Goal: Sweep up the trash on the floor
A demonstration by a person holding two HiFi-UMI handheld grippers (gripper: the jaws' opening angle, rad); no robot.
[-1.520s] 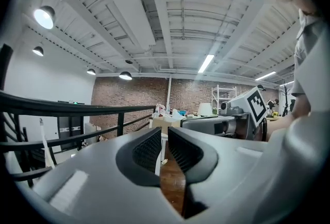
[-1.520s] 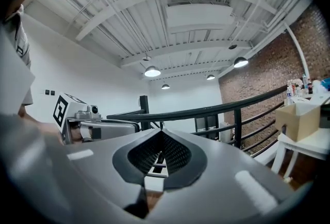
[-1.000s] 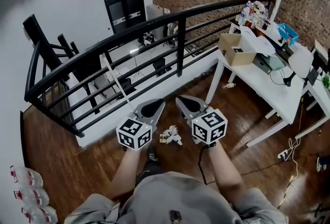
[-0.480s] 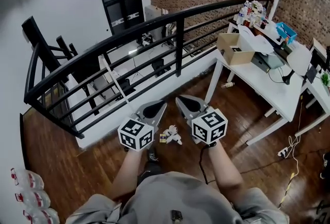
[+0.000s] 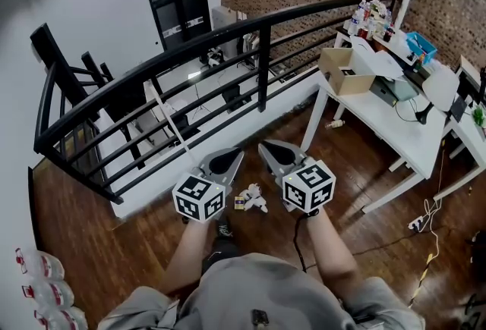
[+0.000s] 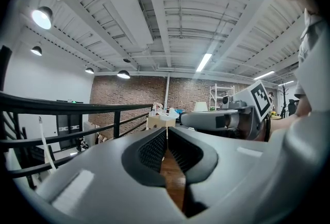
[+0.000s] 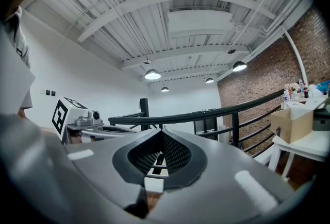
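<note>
Dark wooden floor (image 5: 114, 245) with crumpled white paper trash (image 5: 252, 198) lying unswept below and between my left claw (image 5: 231, 155) and right claw (image 5: 267, 148), both clenched empty, unmoved since a second ago, so sweeping hasn't begun.

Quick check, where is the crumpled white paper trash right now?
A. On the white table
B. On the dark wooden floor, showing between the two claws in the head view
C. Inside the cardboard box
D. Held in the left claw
B: the crumpled white paper trash lies on the dark wooden floor, while the left claw and the right claw are both shut with nothing in them.
</note>
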